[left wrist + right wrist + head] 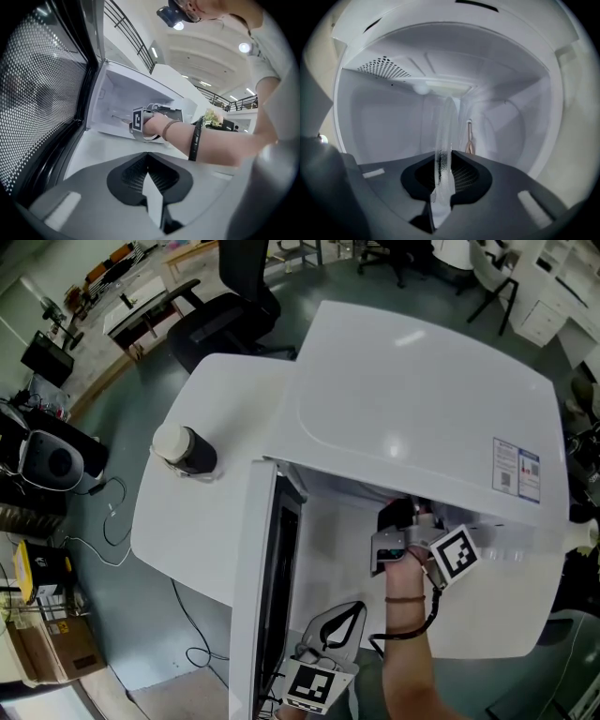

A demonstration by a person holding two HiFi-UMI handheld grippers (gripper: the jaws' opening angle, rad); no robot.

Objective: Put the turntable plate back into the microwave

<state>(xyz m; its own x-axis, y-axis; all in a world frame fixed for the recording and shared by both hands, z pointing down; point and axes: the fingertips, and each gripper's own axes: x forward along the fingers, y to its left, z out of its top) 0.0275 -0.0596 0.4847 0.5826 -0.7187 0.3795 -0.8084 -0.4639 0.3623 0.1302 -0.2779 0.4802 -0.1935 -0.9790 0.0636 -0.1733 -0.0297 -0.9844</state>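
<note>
Clear glass turntable plate (444, 140), apparently on edge, inside white microwave (422, 399) cavity; door (274, 596) swung open

One microwave (412, 399) on show, one door (277, 587) hanging off it. One glass turntable plate (445, 140) in play. Two claws at work: the left claw (149, 165) and the right claw (443, 174). And over on the single white table (178, 521), one dark jar (185, 449) with a white cap.

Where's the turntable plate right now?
Right gripper view, centre: the turntable plate stands edge-on, clamped in the right gripper, inside the microwave cavity.
</note>
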